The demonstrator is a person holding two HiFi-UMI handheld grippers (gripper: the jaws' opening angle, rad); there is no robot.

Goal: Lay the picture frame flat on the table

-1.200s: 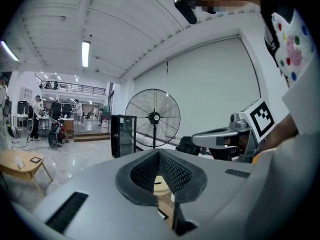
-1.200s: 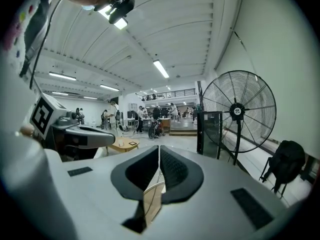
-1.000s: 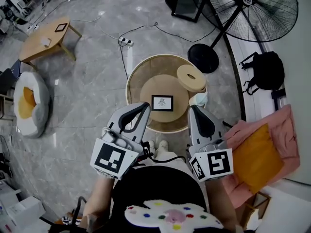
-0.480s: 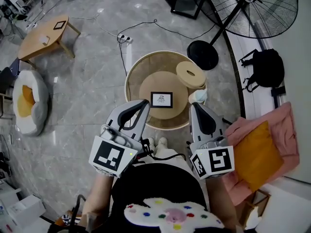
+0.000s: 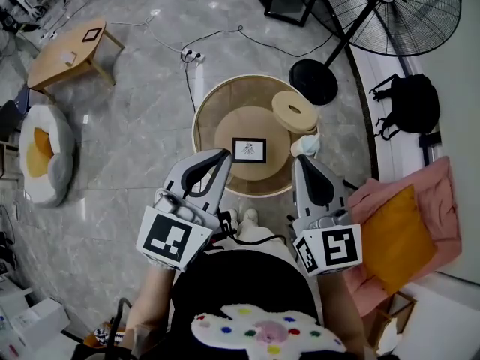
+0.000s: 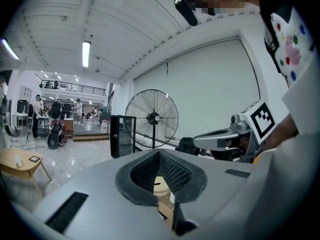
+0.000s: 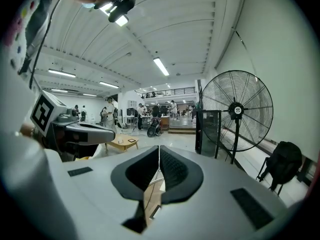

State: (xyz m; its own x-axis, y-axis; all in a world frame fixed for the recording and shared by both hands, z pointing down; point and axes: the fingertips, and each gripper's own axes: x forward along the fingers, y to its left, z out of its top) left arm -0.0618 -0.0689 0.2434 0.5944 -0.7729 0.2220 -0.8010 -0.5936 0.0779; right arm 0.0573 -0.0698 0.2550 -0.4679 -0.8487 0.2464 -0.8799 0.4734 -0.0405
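A small black picture frame (image 5: 249, 150) with a white print sits at the middle of the round tan table (image 5: 217, 100); from above I cannot tell whether it stands or lies flat. My left gripper (image 5: 222, 157) hovers over the table's near left rim, shut and empty, a little short of the frame. My right gripper (image 5: 299, 163) is at the near right rim, also shut and empty. In the left gripper view the jaws (image 6: 159, 156) meet with nothing between them, and the same holds in the right gripper view (image 7: 159, 154). Both point level, above the table.
A round wooden disc (image 5: 294, 112) and a white object (image 5: 304, 147) rest on the table's right side. A standing fan (image 5: 390, 13) with its black base (image 5: 313, 83), a black backpack (image 5: 409, 107), a pink and orange cushion (image 5: 397, 238), a low wooden table (image 5: 67, 55) and a floor cable (image 5: 193, 57) surround it.
The table and frame have drifted slightly up in the head view. Both grippers stay shut and hold about the same places.
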